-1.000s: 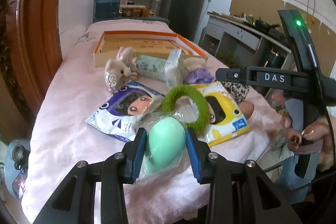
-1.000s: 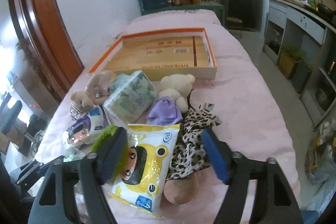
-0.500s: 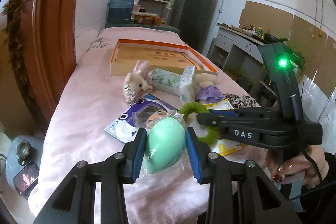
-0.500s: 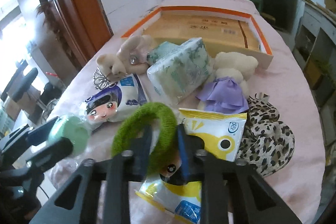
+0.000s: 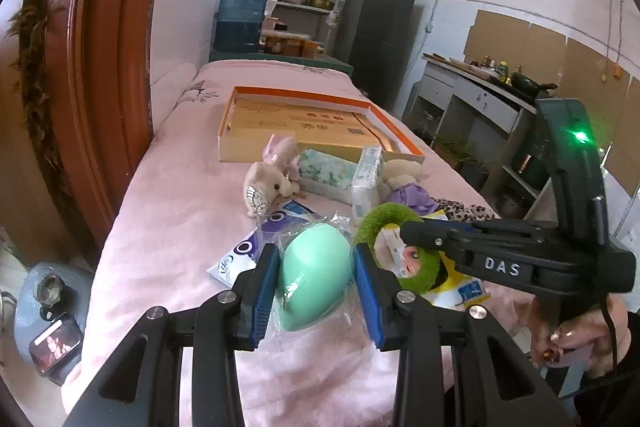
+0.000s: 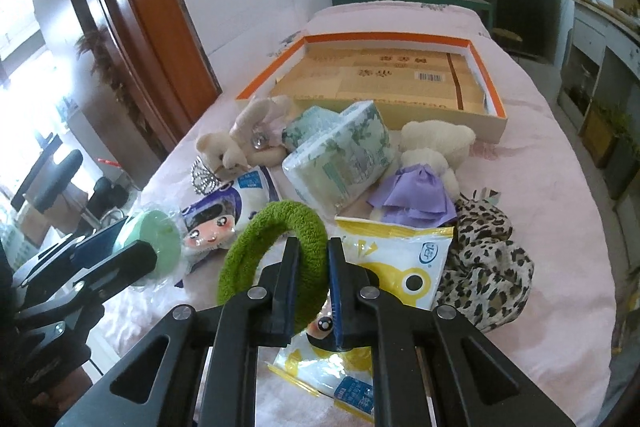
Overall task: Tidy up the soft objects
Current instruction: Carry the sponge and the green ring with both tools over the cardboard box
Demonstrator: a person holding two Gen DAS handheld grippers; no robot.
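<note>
The green fuzzy ring (image 6: 276, 251) was pinched at its near side by the right gripper (image 6: 313, 287), above the yellow tissue pack (image 6: 394, 267). The left gripper (image 5: 316, 281) clamped a mint egg-shaped sponge (image 5: 314, 273) in clear wrap. Beyond lay a purple tissue pack (image 6: 224, 215), a plush rabbit (image 6: 240, 143), a teddy in purple (image 6: 428, 163), leopard fabric (image 6: 488, 263) and the orange-rimmed box (image 6: 496, 125) on the pink bedspread (image 6: 532, 187).

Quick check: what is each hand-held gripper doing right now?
Left hand-held gripper: closed on the bagged green egg.
Right hand-held gripper: closed on the green ring.
</note>
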